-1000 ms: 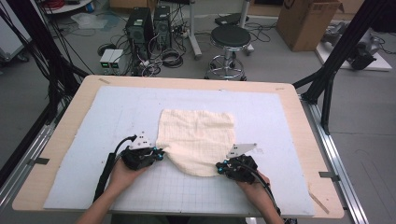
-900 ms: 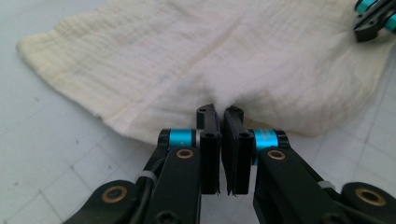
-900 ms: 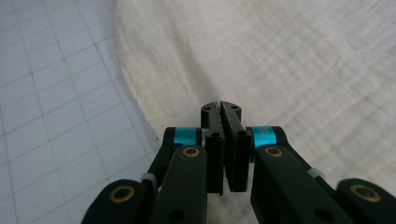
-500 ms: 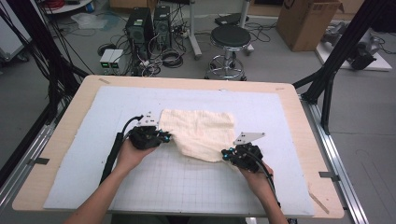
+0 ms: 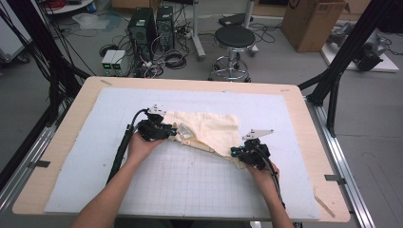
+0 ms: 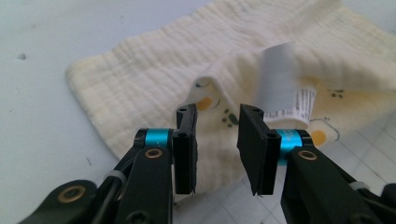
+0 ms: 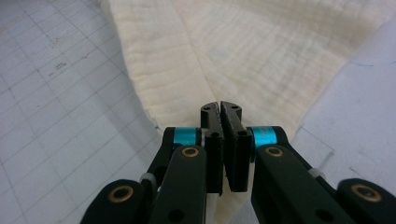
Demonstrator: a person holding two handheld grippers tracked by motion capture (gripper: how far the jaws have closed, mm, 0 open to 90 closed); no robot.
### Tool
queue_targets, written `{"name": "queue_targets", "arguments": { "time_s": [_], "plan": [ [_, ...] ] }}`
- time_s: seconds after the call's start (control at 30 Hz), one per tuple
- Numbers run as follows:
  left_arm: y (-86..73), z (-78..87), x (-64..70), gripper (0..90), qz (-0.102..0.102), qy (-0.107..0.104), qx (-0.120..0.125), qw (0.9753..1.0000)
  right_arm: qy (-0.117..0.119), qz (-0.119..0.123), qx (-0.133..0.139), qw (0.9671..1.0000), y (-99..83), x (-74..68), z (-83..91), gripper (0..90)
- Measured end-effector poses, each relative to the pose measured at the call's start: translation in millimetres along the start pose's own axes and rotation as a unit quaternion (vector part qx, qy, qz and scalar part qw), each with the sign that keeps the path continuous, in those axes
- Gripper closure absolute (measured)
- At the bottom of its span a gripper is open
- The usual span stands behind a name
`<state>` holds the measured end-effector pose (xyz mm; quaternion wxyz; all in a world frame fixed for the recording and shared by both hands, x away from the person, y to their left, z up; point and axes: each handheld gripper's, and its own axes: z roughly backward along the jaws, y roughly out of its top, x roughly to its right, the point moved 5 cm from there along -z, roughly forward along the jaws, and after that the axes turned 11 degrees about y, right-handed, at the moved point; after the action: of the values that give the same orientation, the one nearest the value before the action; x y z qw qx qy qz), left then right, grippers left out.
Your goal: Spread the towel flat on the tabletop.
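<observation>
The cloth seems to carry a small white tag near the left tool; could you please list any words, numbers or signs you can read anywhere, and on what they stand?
Care tag on the cream cloth: rows of small dark print, too blurred to read.
Printed marks on the cloth's turned-up underside: orange and green shapes, not letters.
Cardboard box on the floor: no print legible.
Nothing else carries readable text.

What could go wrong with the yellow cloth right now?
1. The left gripper has its jaws open with nothing between them, so the folded-over edge by the white tag may flop back flat.
2. The right gripper is shut on a corner of the cloth; pulling from that one corner could drag or bunch the whole cloth across the mat.
</observation>
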<state>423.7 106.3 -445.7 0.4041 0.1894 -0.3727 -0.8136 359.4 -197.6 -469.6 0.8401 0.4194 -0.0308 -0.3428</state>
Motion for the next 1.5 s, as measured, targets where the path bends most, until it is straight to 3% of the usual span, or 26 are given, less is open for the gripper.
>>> {"name": "queue_targets", "arguments": {
  "time_s": [0.13,0.27,0.47,0.63,0.77,0.83,0.97,1.17,1.33,1.5],
  "plan": [
    [4.9,6.2,15.7,70.0,-0.016,-0.027,0.018,0.9993,-0.004,0.009,0.002,0.9999,1.2,-2.5,1.8,87.5],
    [2.9,5.6,26.9,71.0,-0.044,-0.035,0.011,0.9984,-0.004,0.011,0.004,0.9999,1.5,-6.2,3.8,86.6],
    [-1.4,-5.2,31.1,64.2,-0.045,-0.049,0.0,0.9978,-0.001,0.018,0.004,0.9998,2.2,-9.2,2.6,85.9],
    [-5.9,-15.9,31.6,62.7,-0.044,-0.043,-0.011,0.998,0.0,0.022,0.006,0.9997,2.9,-10.5,2.6,85.6],
    [-4.8,-19.5,30.2,70.9,-0.027,-0.029,-0.005,0.9992,-0.001,0.021,0.005,0.9998,3.1,-10.9,2.7,85.3],
    [-4.7,-20.7,29.7,77.8,-0.028,-0.017,-0.004,0.9995,-0.002,0.021,0.005,0.9998,3.1,-11.0,2.3,85.3],
    [-4.6,-18.4,30.4,88.5,-0.036,-0.019,-0.002,0.9992,-0.002,0.026,0.005,0.9997,3.2,-11.0,1.6,85.3],
    [-1.6,-5.0,29.6,89.0,-0.056,-0.019,0.004,0.9983,0.0,0.029,0.005,0.9996,3.5,-13.4,3.1,85.4],
    [-2.2,18.0,27.8,89.1,-0.065,-0.022,0.018,0.9975,0.006,0.033,0.013,0.9993,4.6,-18.2,6.7,85.7],
    [-12.6,43.1,28.9,89.1,-0.078,-0.022,0.032,0.9962,0.016,0.046,0.014,0.9987,5.5,-28.2,8.9,86.3]
  ]
}}
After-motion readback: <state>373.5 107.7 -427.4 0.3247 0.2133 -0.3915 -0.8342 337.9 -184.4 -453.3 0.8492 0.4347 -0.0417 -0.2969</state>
